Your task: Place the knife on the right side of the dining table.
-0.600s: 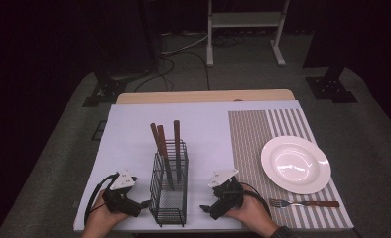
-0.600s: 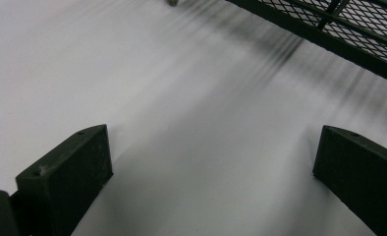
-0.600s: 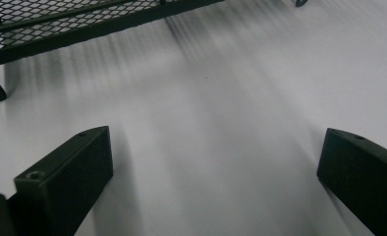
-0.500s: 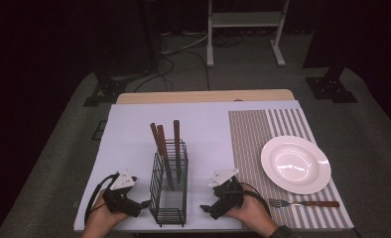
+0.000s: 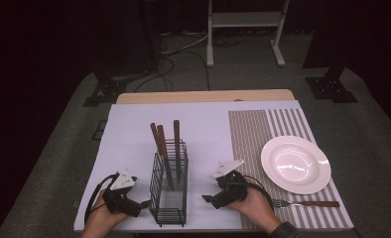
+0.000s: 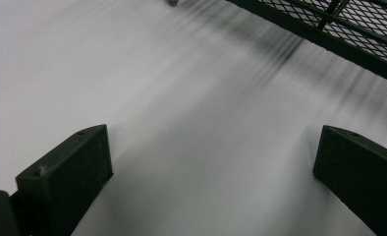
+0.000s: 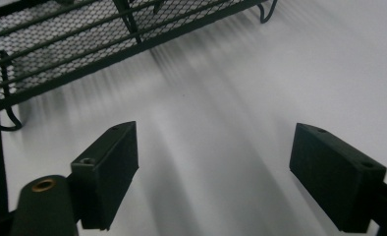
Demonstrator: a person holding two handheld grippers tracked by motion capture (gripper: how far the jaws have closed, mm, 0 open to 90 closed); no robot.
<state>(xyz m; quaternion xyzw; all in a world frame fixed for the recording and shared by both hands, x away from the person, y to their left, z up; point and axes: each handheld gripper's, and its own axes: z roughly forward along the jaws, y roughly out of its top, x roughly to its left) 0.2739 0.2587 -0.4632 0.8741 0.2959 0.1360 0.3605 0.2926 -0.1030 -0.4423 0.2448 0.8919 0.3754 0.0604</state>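
A black wire caddy (image 5: 169, 191) stands on the white table cover near the front edge, with three brown-handled utensils (image 5: 164, 144) upright in it. My left gripper (image 5: 143, 204) rests on the cover just left of the caddy, open, nothing between its jaws (image 6: 208, 182). My right gripper (image 5: 207, 199) rests just right of the caddy, pointing at it, also open and empty (image 7: 213, 172). The caddy's mesh base (image 7: 83, 34) fills the top of the right gripper view and its corner (image 6: 348, 24) sits at the top right of the left gripper view.
A white plate (image 5: 295, 164) lies on a striped placemat (image 5: 263, 134) at the right. A brown-handled fork (image 5: 307, 203) lies in front of the plate, close to the right hand. A white frame stand (image 5: 245, 20) is on the floor beyond the table.
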